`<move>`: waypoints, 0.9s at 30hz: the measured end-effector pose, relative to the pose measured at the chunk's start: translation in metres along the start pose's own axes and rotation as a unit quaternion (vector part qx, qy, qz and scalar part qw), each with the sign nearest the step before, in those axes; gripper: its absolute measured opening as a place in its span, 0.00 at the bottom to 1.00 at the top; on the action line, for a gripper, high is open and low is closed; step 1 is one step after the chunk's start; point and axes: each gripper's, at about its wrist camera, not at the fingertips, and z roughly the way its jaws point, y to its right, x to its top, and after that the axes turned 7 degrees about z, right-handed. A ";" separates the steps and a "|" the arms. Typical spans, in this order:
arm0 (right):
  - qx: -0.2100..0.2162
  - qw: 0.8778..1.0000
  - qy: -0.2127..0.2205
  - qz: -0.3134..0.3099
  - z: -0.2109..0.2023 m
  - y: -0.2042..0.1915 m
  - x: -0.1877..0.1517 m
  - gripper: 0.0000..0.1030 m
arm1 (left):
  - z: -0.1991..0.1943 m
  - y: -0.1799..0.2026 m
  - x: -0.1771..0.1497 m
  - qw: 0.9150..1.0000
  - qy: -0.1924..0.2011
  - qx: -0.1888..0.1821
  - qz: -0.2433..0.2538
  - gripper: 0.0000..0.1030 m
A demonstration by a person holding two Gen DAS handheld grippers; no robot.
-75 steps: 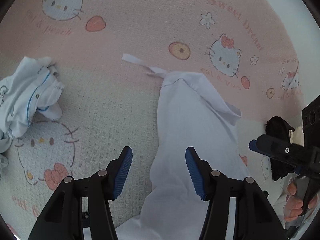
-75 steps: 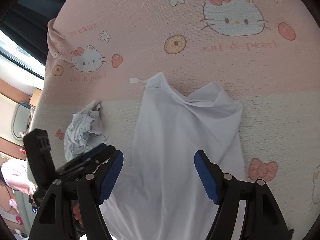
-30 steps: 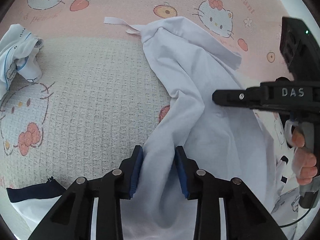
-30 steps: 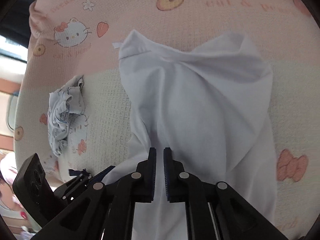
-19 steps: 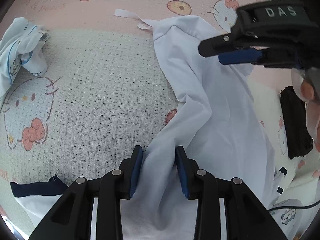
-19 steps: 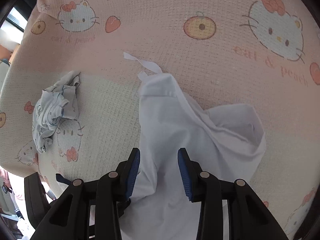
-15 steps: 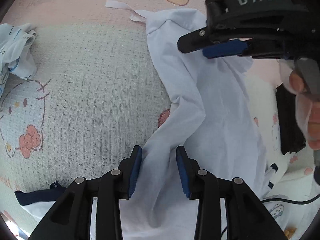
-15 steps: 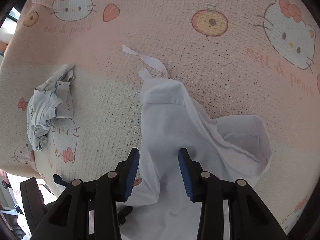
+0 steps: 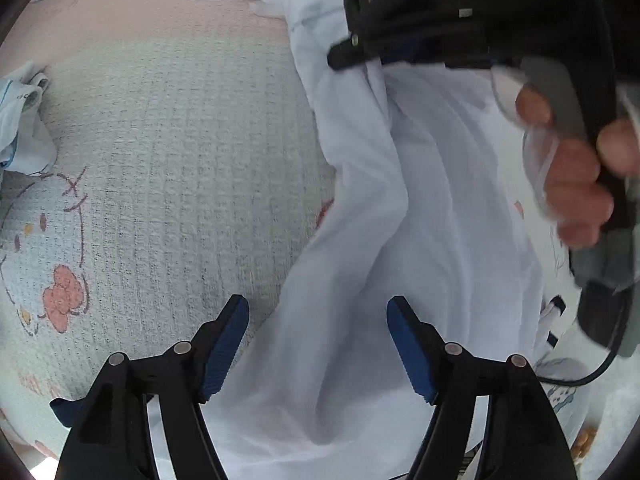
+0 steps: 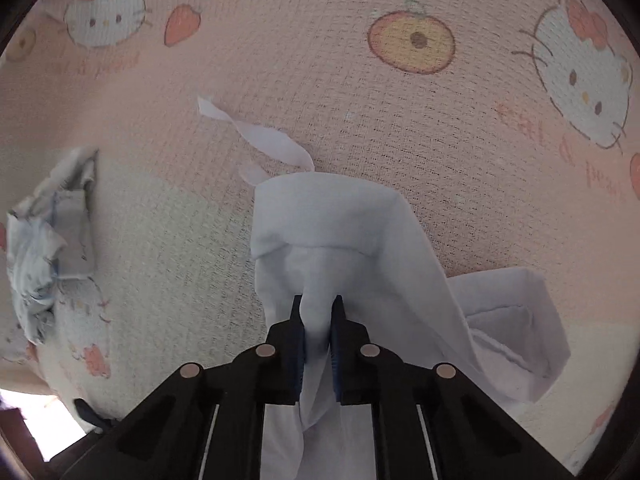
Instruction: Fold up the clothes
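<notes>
A white garment [image 9: 400, 216] lies rumpled on a cartoon-cat bedspread [image 9: 168, 152], with a loose white tie strip [image 10: 264, 136] at its far end. My left gripper [image 9: 318, 316] hangs over the near part of the cloth; its jaws are opening and the pads no longer touch the fabric between them. My right gripper [image 10: 317, 312] is closing and pinches a raised fold of the white garment [image 10: 332, 232] near its hemmed far end. In the left wrist view the right gripper's black body [image 9: 460, 12] and the hand [image 9: 572, 176] holding it fill the upper right.
A crumpled pale-blue printed garment [image 10: 48, 252] lies at the left on the bedspread [image 10: 320, 60]. A dark navy edge of cloth [image 9: 64, 408] shows at the lower left. A black cable [image 9: 580, 376] trails at the right edge.
My left gripper has let go of the white fold and spread its jaws. My right gripper moved toward the garment's far end, opened, then closed on a fold there.
</notes>
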 end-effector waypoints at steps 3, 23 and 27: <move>0.038 0.999 0.025 0.024 -0.024 0.023 -0.002 0.06 | -0.006 0.005 -0.013 1.000 0.027 0.008 0.009 0.66; 0.196 0.941 -0.001 0.276 -0.031 0.171 -0.137 0.07 | -0.023 0.049 -0.081 0.993 0.063 0.075 0.072 0.21; 0.188 0.946 0.022 0.263 -0.054 0.167 -0.143 0.09 | -0.002 0.128 -0.108 0.983 0.084 0.119 0.114 0.21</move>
